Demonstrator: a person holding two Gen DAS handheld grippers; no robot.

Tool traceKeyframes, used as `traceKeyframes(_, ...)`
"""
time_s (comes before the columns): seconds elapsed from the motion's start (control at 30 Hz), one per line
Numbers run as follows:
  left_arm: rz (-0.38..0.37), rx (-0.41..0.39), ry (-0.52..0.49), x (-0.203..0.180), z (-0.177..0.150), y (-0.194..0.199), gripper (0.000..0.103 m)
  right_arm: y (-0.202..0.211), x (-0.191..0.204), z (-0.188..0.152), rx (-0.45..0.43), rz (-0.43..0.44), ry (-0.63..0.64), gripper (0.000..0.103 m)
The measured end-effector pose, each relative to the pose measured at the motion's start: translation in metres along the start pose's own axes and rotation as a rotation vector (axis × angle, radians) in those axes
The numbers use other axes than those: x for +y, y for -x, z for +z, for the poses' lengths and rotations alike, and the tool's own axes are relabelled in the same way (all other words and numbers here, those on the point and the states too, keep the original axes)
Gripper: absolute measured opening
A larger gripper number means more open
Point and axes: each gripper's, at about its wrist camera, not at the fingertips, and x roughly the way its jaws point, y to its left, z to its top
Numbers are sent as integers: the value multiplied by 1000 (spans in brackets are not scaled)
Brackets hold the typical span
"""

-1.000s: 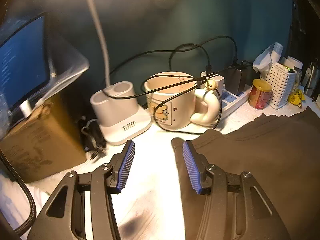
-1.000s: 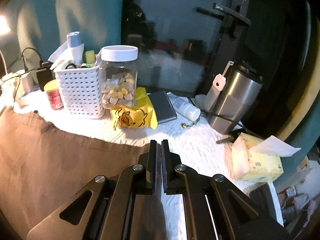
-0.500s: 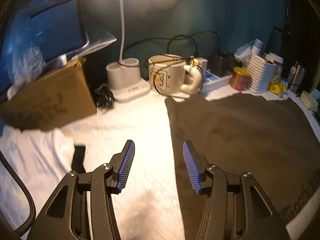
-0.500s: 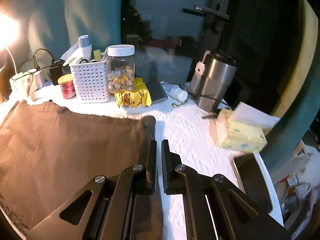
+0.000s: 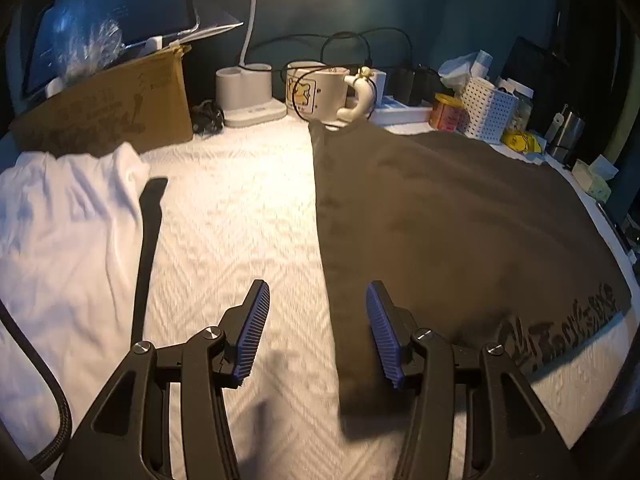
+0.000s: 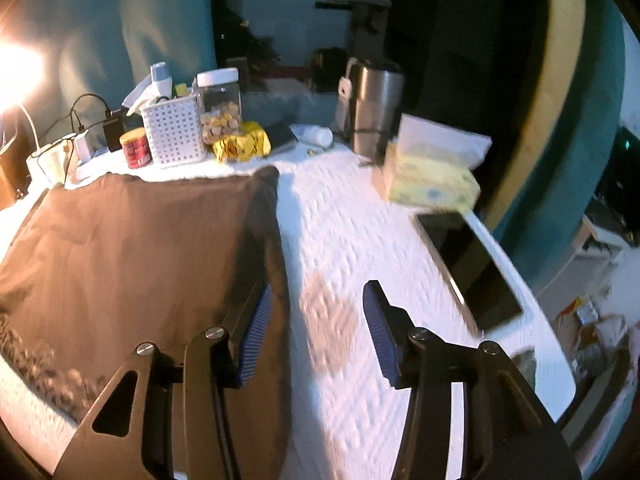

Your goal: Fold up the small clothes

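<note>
A dark brown garment lies flat on the white textured cover; it also shows in the right wrist view. My left gripper is open and empty, held above the garment's left edge. My right gripper is open and empty, above the garment's right edge, its left finger over the cloth. A white garment lies crumpled at the left.
At the back stand a cardboard box, a lamp base, a mug with cables, a white basket, a jar, a steel tumbler and a tissue box. A phone lies near the right edge.
Both grippers have pulled back and up from the garment's far edge. The right gripper, shut before, has opened. The garment now lies spread flat.
</note>
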Motion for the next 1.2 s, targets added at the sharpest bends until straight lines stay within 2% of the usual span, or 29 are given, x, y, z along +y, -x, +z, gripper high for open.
traceKeyframes(0.3, -9, 27, 28, -4, -25, 10, 51, 7, -5, -48, 60, 52, -61, 50)
traceKeyframes(0.4, -17, 22, 32, -6, -29, 12, 63, 7, -7, -62, 74, 68, -86, 50)
traceKeyframes(0.6, -49, 57, 60, -8, -34, 7, 63, 8, -6, -81, 99, 133, -146, 50)
traceKeyframes(0.77, -71, 64, 22, -19, -40, 6, 63, 17, -5, -90, 76, 161, -197, 50)
traceKeyframes(0.87, -69, 57, 11, -22, -42, 4, 50, 21, -1, -95, 52, 171, -227, 50)
traceKeyframes(0.9, -73, 58, 11, -23, -42, 4, 39, 22, 3, -97, 42, 180, -234, 50)
traceKeyframes(0.93, -83, 62, 14, -23, -42, 3, 19, 22, 7, -98, 31, 181, -227, 50)
traceKeyframes(0.97, -88, 70, 17, -23, -42, 2, 13, 22, 12, -98, 23, 176, -212, 34)
traceKeyframes(1.03, -83, 66, 12, -25, -42, 6, 9, 20, 17, -98, 26, 182, -202, 12)
traceKeyframes(1.07, -81, 60, 7, -26, -42, 11, 8, 19, 17, -96, 28, 196, -207, 8)
traceKeyframes(1.2, -89, 26, -7, -28, -42, 35, 7, 25, 16, -89, 15, 200, -169, 7)
